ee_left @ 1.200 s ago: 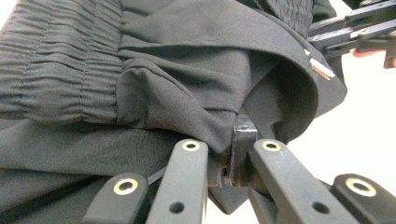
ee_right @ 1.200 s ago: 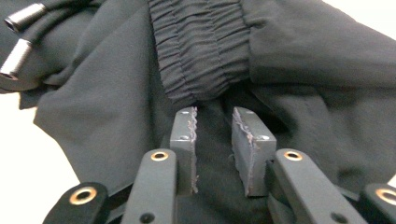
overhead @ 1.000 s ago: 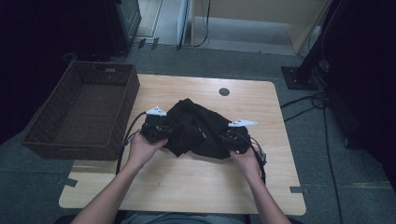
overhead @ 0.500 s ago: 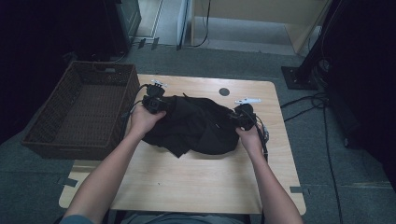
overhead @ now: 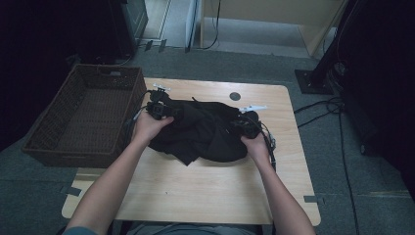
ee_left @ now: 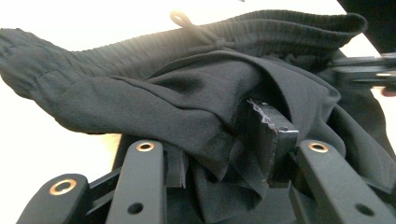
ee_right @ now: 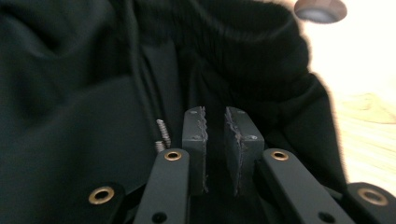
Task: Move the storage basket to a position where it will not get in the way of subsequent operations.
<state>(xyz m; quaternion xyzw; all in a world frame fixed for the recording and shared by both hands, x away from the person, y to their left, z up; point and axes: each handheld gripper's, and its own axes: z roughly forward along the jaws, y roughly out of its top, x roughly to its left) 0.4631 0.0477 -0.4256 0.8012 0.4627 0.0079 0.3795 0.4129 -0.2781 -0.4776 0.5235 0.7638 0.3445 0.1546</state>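
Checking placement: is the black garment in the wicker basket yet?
No. The black garment lies bunched on the wooden table, right of the wicker basket.

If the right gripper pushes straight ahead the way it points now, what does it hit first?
Probably the black fabric garment: the right gripper has its nearly closed jaws aimed into the bunched cloth, though depth is hard to judge.

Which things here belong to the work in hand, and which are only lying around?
In use:
- black garment, bunched on the table
- left gripper, jaws just been opening, cloth between them
- right gripper, jaws nearly together, just been closing, over the cloth

Lying about:
- wicker basket, left of the table
- cables on the floor
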